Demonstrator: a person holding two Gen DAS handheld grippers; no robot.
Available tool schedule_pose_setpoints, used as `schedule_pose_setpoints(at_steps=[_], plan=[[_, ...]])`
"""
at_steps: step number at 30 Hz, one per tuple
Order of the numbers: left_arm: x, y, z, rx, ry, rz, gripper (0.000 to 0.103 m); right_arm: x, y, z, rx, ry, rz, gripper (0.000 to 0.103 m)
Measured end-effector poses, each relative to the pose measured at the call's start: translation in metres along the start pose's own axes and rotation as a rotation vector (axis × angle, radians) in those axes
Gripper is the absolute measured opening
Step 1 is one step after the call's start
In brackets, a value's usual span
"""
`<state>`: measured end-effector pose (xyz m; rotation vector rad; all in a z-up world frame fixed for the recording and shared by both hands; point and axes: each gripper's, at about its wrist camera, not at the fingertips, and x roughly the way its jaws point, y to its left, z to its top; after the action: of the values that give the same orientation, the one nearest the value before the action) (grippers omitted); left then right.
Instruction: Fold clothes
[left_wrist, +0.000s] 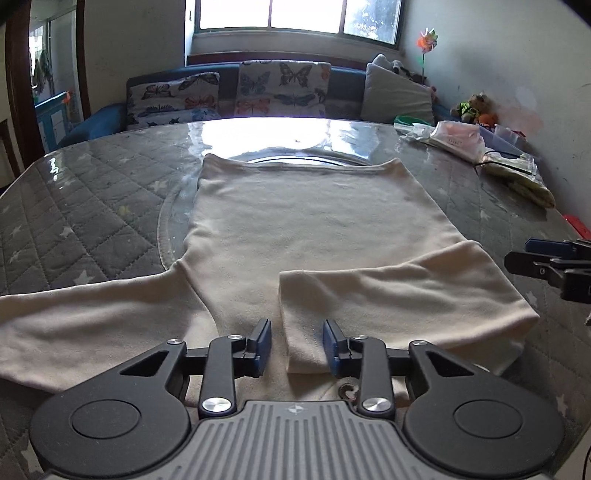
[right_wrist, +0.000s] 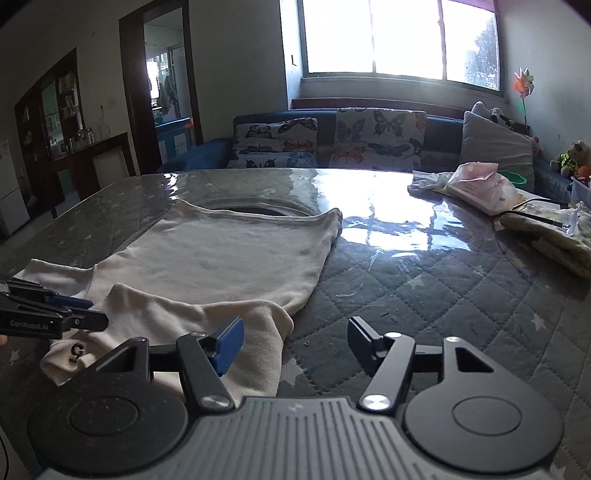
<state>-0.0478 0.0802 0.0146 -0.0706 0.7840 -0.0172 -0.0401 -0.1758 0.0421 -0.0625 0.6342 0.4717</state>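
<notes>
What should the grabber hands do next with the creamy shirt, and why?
Probably the left gripper should reach left for the spread-out sleeve of the cream-coloured long-sleeved fabric shirt and fold it inward. The other sleeve already lies across the body, and both grippers are open and empty.

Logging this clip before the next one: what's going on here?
A person is folding a cream long-sleeved top laid flat on a quilted table. One sleeve is already folded across the body; the other sleeve lies stretched out. The left hand-held gripper hovers open over the folded sleeve's cuff, and the right hand-held gripper is open beside the garment, holding nothing.
</notes>
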Motion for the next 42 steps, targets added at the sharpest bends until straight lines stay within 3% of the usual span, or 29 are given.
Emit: schedule_pose_setpoints(at_steps=[1,2,4,11,18,24,29,36,40,42], plan=[[-0.001,0.000,0.000,-0.001,0.000,-0.008,0.028,0.001,-0.001,0.001,0.008,0.000,0.005,0.059],[-0.001,0.000,0.000,-0.003,0.001,-0.017,0.014,0.002,-0.002,0.001,0.018,0.003,0.013,0.058],[-0.005,-0.001,0.002,0.001,-0.015,-0.011,0.007,0.004,-0.003,0.001,0.034,0.011,0.026,0.052],[-0.028,0.006,0.018,-0.003,-0.116,0.014,0.006,0.005,0.002,0.001,0.027,0.012,0.066,0.040],[-0.021,0.010,0.017,-0.012,-0.092,0.020,0.006,0.020,0.018,0.007,0.005,0.001,0.117,0.020],[-0.016,0.015,0.012,-0.034,-0.072,0.031,0.006,0.043,0.024,0.006,-0.004,0.036,0.111,0.018],[-0.005,0.022,0.005,-0.046,-0.021,0.032,0.007,0.038,0.017,0.006,0.006,0.020,0.080,0.017],[-0.008,0.024,0.004,-0.040,-0.031,0.049,0.016,0.033,0.024,-0.001,-0.060,0.036,0.051,0.017],[-0.017,0.026,0.007,-0.027,-0.057,0.064,0.034,0.026,0.027,-0.001,-0.082,0.021,0.050,0.017],[-0.021,0.025,0.009,-0.024,-0.071,0.057,0.034,0.017,0.032,-0.002,-0.107,0.009,0.063,0.017]])
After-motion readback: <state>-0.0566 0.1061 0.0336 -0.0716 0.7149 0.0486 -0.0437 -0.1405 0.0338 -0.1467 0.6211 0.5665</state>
